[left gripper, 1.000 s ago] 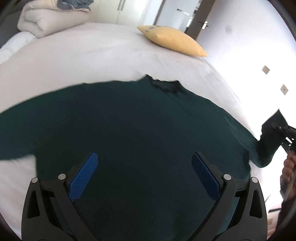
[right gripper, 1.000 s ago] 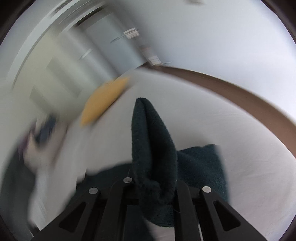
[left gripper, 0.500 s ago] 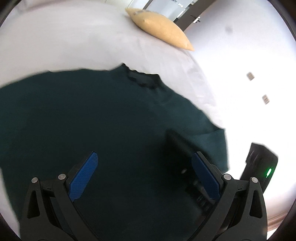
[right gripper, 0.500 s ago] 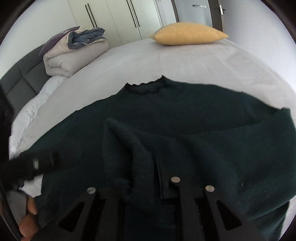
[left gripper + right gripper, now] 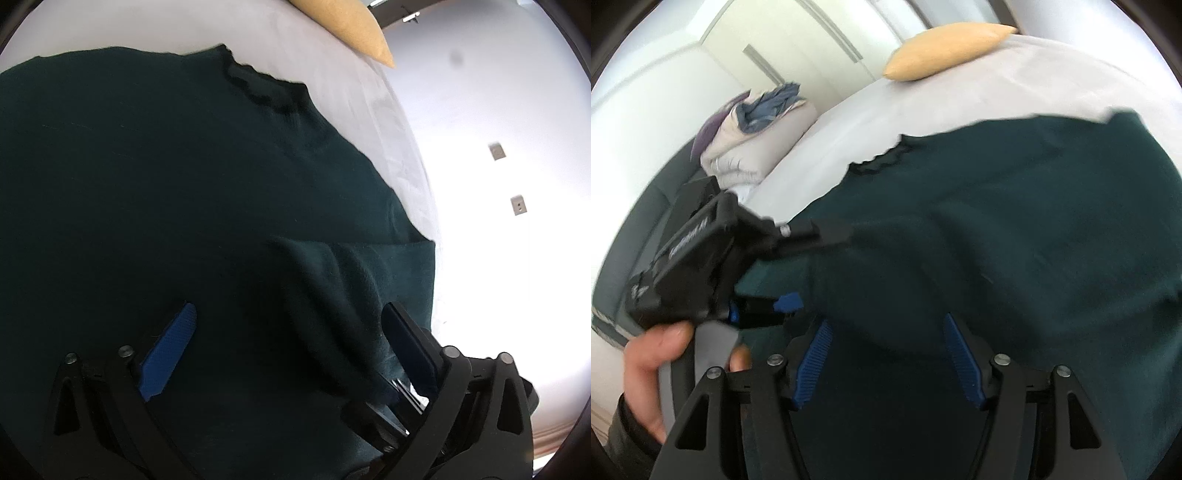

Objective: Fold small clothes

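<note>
Dark green sweater [image 5: 147,184], flat on white bed [image 5: 332,81].
Right sleeve [image 5: 351,288] folded inward over body. Left gripper [image 5: 288,332] spread wide, empty, above the sweater; right gripper [image 5: 886,350] likewise spread, empty. Yellow pillow [image 5: 945,48] beyond collar.

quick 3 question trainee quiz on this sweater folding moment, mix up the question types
1. True or false: the right gripper is clamped on the dark green knit sweater.
2. The folded-over sleeve lies nearest which gripper's blue-padded finger: A) left gripper, B) neither?
3. Fill in: the yellow pillow lies on the white ____.

Key: 1 false, its jaws stand open; 2 A; 3 bed.
</note>
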The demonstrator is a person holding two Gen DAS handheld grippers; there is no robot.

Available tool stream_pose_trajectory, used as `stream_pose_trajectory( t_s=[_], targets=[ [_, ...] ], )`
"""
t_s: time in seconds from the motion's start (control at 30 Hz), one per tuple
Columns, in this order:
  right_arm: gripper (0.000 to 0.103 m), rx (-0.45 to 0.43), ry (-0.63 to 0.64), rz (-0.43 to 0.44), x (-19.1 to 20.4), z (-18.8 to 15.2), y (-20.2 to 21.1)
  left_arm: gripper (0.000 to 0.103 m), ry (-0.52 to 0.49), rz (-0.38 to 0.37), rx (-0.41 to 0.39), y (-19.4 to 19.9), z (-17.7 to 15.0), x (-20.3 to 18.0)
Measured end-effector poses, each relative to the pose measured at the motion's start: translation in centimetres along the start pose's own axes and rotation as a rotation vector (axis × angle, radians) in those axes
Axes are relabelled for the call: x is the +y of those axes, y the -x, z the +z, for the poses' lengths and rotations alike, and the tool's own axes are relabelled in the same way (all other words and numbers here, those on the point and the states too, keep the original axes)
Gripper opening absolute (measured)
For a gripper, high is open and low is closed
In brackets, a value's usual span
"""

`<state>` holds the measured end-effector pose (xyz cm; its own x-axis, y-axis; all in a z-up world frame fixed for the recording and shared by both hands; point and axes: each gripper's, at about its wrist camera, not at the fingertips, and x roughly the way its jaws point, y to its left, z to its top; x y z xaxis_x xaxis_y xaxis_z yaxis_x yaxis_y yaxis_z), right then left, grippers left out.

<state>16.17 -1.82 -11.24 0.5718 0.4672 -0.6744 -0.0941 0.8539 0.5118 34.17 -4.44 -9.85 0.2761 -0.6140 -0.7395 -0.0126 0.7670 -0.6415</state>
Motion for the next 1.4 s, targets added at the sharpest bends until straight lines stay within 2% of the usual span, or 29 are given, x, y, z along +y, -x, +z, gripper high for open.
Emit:
stream_pose_trajectory(
  t_s=[0.13, 0.2, 0.3, 0.37, 0.5, 0.77, 0.87, 1.0, 1.13, 1.3, 1.4],
  targets=[
    [0.067, -0.032, -0.116, 0.021, -2.5, -1.4, 2.6, 0.06, -0.023, 0.081, 0.001, -0.9, -0.4, -1.0],
    [0.067, -0.056, -0.201, 0.06, -4.1, -2.0, 3.7, 0.029, -0.017, 0.098, 0.007, -0.9, -0.5, -0.8],
    [0.071, -0.091, -0.34, 0.14, -6.8, -2.4, 4.9, 0.015, 0.007, 0.083, 0.011, -0.7, -0.2, 0.1],
    [0.072, -0.115, -0.441, 0.192, -8.9, -2.0, 5.5, 0.009, -0.001, 0.069, 0.005, -0.2, -0.1, 0.3],
    [0.075, -0.157, -0.608, 0.29, -12.0, -0.9, 6.2, 0.009, -0.033, 0.035, -0.046, 2.1, 1.1, -0.1],
    [0.086, -0.246, -0.774, 0.372, -14.6, 1.5, 6.4, 0.009, 0.024, -0.024, -0.205, 8.4, 4.2, 2.2],
    [0.086, -0.233, -0.792, 0.399, -14.1, 2.5, 5.3, 0.009, 0.062, -0.025, -0.232, 9.7, 4.4, 4.3],
    [0.086, -0.186, -0.801, 0.434, -13.2, 3.4, 3.4, 0.009, 0.079, -0.023, -0.221, 9.5, 3.9, 6.0],
    [0.086, -0.168, -0.799, 0.4, -13.2, 4.6, 1.9, 0.009, 0.118, -0.01, -0.229, 9.4, 4.0, 8.2],
    [0.086, -0.196, -0.789, 0.35, -13.9, 6.1, 1.7, 0.009, 0.147, 0.026, -0.23, 8.4, 4.0, 11.7],
    [0.084, -0.226, -0.782, 0.338, -14.2, 5.9, 1.7, 0.009, 0.155, 0.045, -0.216, 7.1, 3.9, 12.7]
  ],
)
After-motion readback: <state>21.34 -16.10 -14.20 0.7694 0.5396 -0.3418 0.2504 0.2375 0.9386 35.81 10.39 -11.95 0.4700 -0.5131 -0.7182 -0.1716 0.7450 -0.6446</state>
